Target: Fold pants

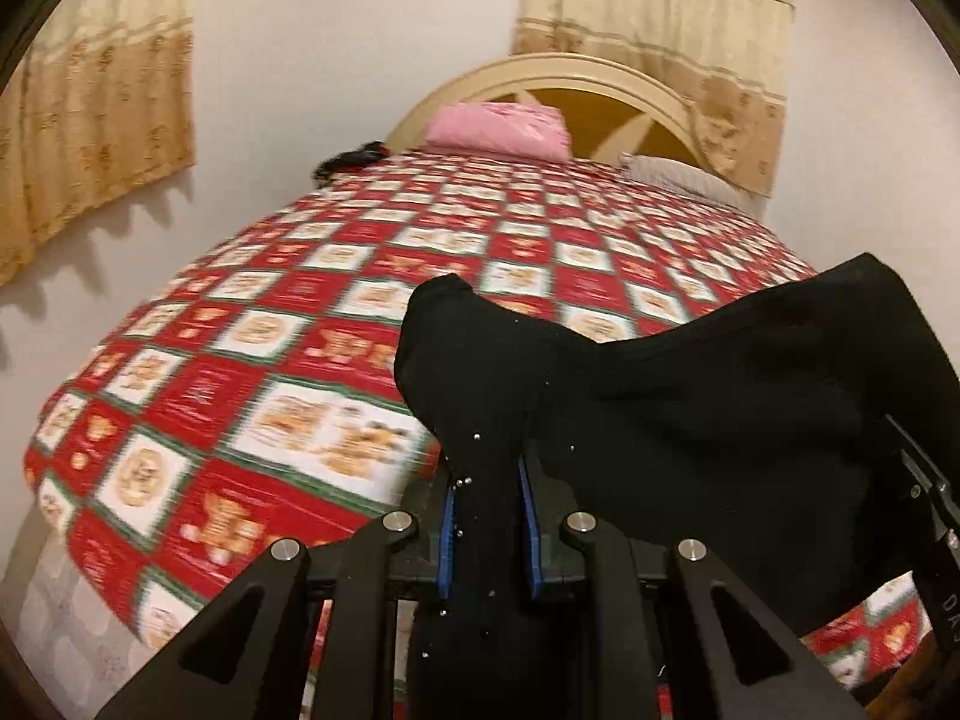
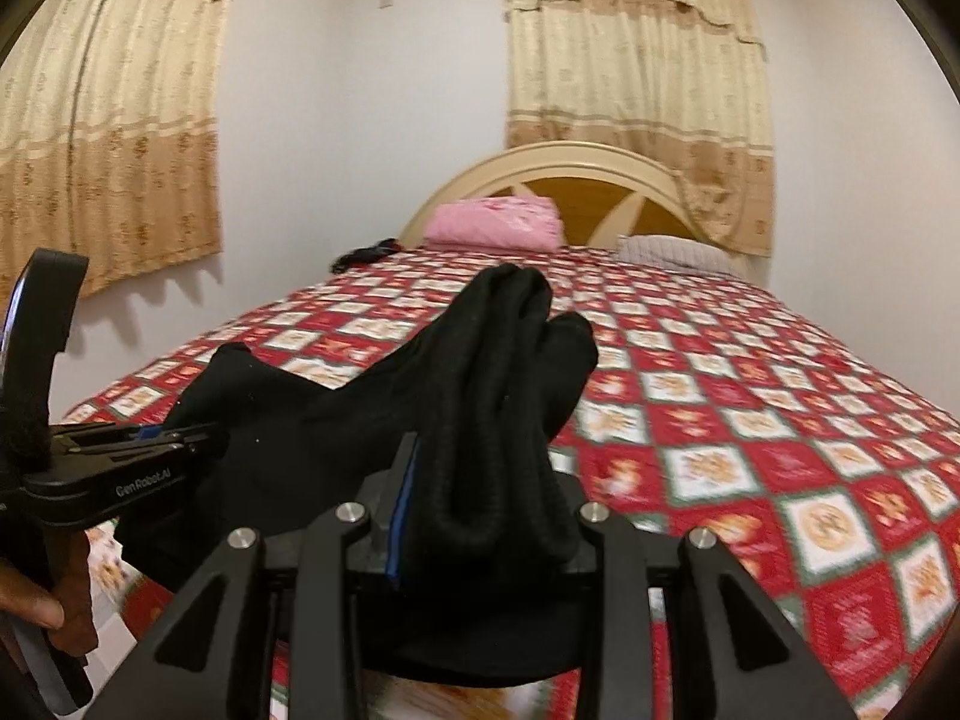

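Observation:
The black pants (image 1: 690, 396) hang in the air above the near end of the bed, stretched between both grippers. My left gripper (image 1: 489, 516) is shut on one bunched edge of the cloth, which stands up between its blue-padded fingers (image 1: 447, 528). My right gripper (image 2: 480, 516) is shut on a thick bunched fold of the pants (image 2: 492, 396). In the right wrist view the left gripper (image 2: 180, 441) shows at the left edge, clamped on the cloth. The right gripper's body shows at the right edge of the left wrist view (image 1: 927, 498).
The bed (image 1: 252, 360) has a red, white and green checked cover. A pink pillow (image 1: 501, 129) and a grey pillow (image 1: 684, 177) lie by the cream headboard (image 1: 576, 72). A dark item (image 1: 351, 159) lies at the far left corner. Curtains (image 2: 636, 60) hang on the walls.

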Demonstrator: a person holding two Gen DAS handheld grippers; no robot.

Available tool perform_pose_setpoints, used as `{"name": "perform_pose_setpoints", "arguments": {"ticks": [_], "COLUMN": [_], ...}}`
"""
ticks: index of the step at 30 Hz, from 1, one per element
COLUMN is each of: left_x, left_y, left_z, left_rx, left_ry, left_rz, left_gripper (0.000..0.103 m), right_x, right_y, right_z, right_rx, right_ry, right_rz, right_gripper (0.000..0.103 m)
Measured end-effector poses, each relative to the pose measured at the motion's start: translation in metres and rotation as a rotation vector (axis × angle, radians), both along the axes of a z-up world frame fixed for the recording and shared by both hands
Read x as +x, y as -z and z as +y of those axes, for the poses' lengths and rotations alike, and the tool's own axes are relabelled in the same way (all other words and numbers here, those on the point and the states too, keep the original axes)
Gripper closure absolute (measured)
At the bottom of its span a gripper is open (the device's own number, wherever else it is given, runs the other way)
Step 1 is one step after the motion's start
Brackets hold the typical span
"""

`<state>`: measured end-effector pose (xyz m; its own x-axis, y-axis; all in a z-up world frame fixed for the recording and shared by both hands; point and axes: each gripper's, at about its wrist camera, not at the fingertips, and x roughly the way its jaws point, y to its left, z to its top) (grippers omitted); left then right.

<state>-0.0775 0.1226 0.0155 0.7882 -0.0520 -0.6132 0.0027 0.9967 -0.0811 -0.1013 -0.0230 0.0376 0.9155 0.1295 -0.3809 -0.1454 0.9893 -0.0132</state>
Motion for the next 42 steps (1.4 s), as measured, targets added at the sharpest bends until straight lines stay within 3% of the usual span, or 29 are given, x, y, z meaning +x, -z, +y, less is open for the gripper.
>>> {"name": "perform_pose_setpoints", "arguments": {"ticks": [13,17,22,26,29,34,39,42], "left_x": [0.035,0.054,0.079,0.083,0.083,0.085,0.086,0.086], "left_y": [-0.001,0.009,0.038,0.053,0.057,0.061,0.061,0.061], "left_z": [0.070,0.075,0.076,0.080,0.082,0.078,0.081,0.082], "left_rx": [0.086,0.115,0.122,0.122,0.121,0.159,0.139,0.132], "left_ry": [-0.181,-0.199,-0.201,-0.211,-0.201,-0.193,-0.195,-0.196], "left_rz": [-0.021,0.001,0.096,0.139,0.145,0.147,0.156,0.158], "left_gripper": [0.085,0.085,0.085,0.085,0.084,0.084,0.084,0.084], "right_x": [0.054,0.082,0.112,0.126,0.135,0.140,0.143,0.146], "right_y": [0.006,0.021,0.051,0.071,0.079,0.084,0.087,0.087], "right_z": [0.065,0.071,0.074,0.074,0.067,0.064,0.063,0.058], "right_rx": [0.039,0.076,0.064,0.029,0.069,0.062,0.069,0.089], "right_ry": [-0.166,-0.154,-0.133,-0.113,-0.112,-0.111,-0.110,-0.110], "right_rz": [0.004,0.074,0.191,0.280,0.355,0.402,0.427,0.450], "right_gripper": [0.068,0.068,0.068,0.068,0.067,0.066,0.062,0.050]}}
